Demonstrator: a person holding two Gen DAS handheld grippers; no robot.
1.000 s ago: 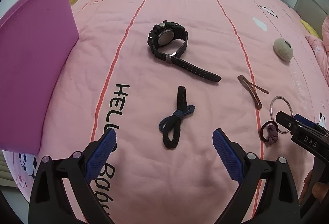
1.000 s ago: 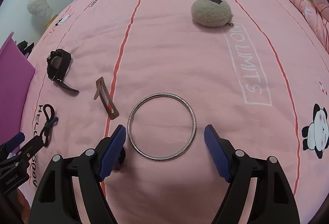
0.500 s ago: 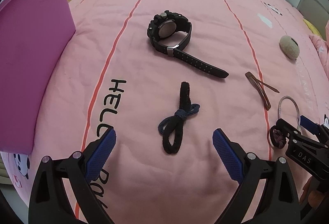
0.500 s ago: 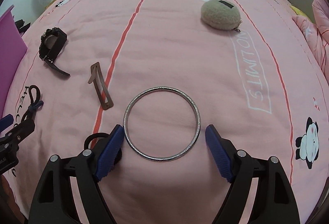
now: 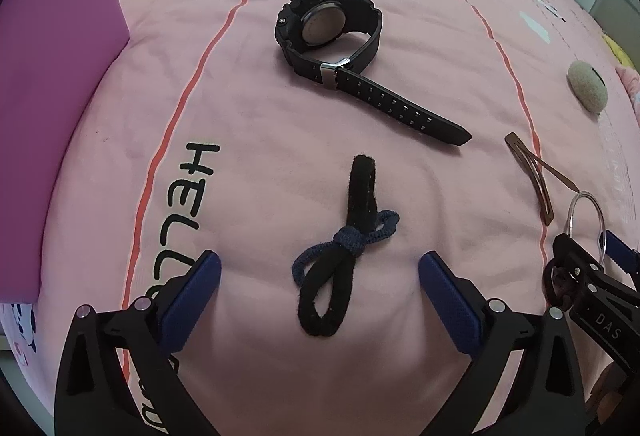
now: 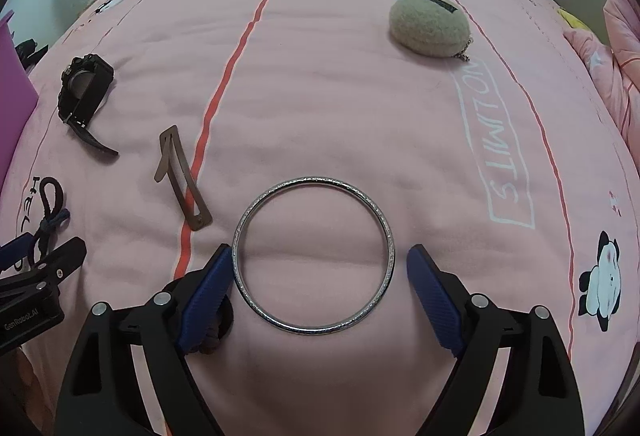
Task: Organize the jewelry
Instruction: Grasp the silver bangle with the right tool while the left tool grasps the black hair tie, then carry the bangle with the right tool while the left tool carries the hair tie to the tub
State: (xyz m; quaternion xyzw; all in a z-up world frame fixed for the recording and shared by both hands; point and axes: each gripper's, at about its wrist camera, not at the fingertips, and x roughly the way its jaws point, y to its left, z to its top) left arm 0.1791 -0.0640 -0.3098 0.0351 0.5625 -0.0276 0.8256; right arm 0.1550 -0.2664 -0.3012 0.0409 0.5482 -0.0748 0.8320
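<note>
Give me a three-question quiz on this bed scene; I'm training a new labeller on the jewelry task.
1. True or false: the right tool is clamped tight on the silver bangle.
2. What lies between the fingers of the left tool? A) the black watch B) the knotted black and navy hair ties C) the brown hair clip
3. Which item lies farthest up the pink bedspread in the right wrist view?

Key
1. False: its jaws are opening, and the right pad stands clear of the bangle.
2. B
3. The beige fuzzy pouch.
</note>
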